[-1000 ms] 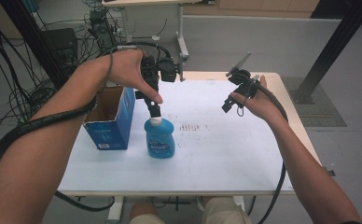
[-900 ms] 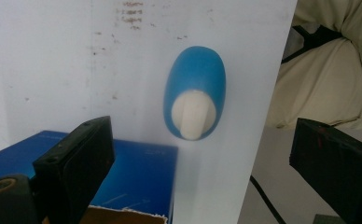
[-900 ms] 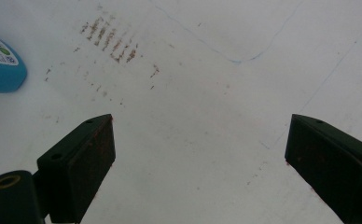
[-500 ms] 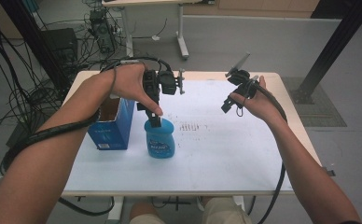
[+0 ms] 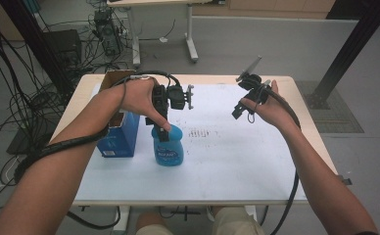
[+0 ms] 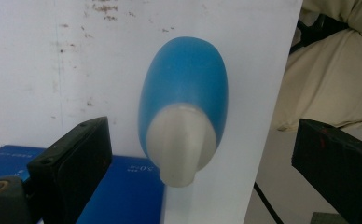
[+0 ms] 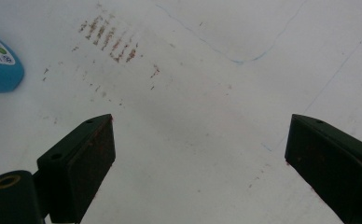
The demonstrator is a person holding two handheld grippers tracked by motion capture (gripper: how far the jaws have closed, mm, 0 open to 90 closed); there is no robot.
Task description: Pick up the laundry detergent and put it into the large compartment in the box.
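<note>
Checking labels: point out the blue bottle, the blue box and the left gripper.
blue bottle [image 6: 184, 79], left gripper view, on its blue body above the white cap.
blue box [image 5: 122, 139], high view, on its front face.
left gripper [image 6: 202, 158], left gripper view, midway between its open jaws.

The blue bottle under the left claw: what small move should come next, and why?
Probably lower the left claw a little further, then close. Its jaws stand wide open on both sides of the blue bottle's white cap without touching it, and the bottle stands upright on the table.

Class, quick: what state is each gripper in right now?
Left gripper: open, jaws just widened, either side of the blue bottle, not gripping.
Right gripper: open, holding nothing.
</note>
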